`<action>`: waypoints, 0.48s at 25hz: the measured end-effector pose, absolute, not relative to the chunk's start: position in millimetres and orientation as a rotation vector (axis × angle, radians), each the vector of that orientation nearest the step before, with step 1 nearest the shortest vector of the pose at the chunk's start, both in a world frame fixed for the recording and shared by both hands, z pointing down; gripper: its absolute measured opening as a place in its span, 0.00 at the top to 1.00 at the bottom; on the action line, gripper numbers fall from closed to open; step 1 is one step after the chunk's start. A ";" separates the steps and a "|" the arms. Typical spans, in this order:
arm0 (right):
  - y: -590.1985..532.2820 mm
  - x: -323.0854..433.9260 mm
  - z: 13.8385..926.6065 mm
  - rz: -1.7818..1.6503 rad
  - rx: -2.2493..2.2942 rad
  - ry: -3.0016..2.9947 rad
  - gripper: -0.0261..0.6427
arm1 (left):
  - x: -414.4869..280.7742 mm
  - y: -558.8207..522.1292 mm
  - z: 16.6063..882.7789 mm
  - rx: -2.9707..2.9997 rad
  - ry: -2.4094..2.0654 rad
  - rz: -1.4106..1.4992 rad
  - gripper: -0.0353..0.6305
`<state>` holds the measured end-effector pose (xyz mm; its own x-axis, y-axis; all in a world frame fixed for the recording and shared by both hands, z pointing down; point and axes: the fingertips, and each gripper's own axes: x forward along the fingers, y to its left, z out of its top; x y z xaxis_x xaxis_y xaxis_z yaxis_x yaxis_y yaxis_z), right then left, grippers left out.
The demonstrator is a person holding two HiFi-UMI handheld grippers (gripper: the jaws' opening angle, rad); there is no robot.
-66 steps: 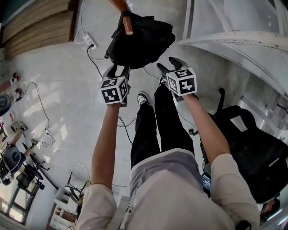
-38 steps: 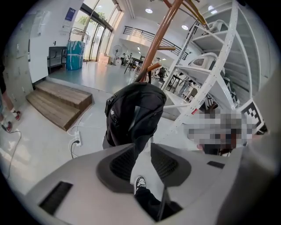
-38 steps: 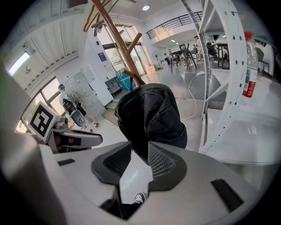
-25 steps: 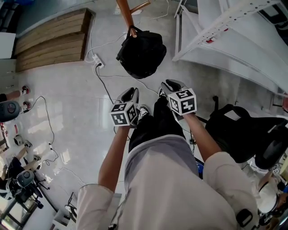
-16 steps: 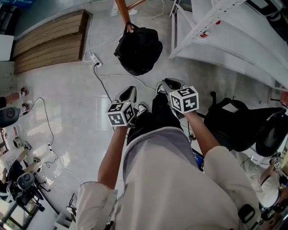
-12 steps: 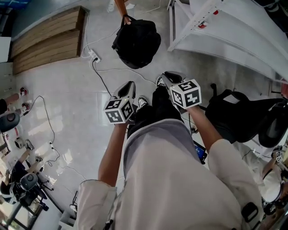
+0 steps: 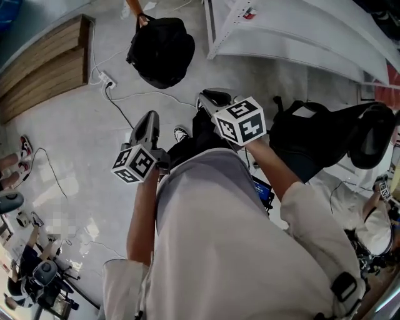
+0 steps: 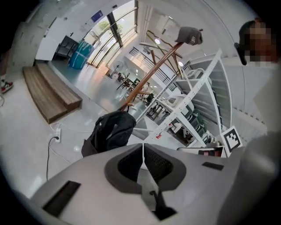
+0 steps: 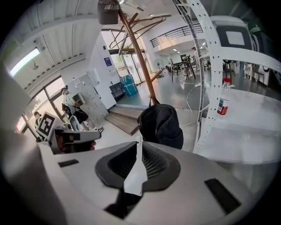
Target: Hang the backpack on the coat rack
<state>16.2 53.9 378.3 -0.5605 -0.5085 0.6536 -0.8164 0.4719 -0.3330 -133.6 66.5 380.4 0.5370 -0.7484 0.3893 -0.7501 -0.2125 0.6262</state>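
The black backpack (image 7: pixel 161 51) hangs by its top loop from a low peg of the wooden coat rack (image 7: pixel 132 7), clear of both grippers. It also shows in the left gripper view (image 8: pixel 109 132) and the right gripper view (image 9: pixel 162 125), beside the rack's pole (image 8: pixel 151 72) (image 9: pixel 138 52). My left gripper (image 7: pixel 150 119) (image 8: pixel 143 147) is held near my waist, shut and empty. My right gripper (image 7: pixel 211 97) (image 9: pixel 139 147) is beside it; its jaws have been closing with nothing between them, and the tips now meet.
A second black bag (image 7: pixel 312 137) rests on a chair at the right. A white metal shelf frame (image 7: pixel 294 31) stands right of the rack, with a bottle (image 9: pixel 224 103) on it. A power strip (image 7: pixel 106 81) with cables lies by a wooden platform (image 7: pixel 44 75). A cap (image 8: pixel 189 35) tops the rack.
Both grippers have drawn back from the backpack toward my body and risen, and their jaws have closed. The backpack stays hanging on the rack.
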 end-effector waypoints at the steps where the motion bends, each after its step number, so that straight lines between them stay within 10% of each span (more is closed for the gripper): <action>1: 56.3 17.3 374.6 0.872 1.097 -2.261 0.89 | -131.4 67.3 376.8 1.984 -1.220 0.009 0.92; 12: 84.6 14.8 334.3 0.812 1.125 -2.317 0.89 | -147.1 86.4 347.2 2.085 -1.314 0.148 0.93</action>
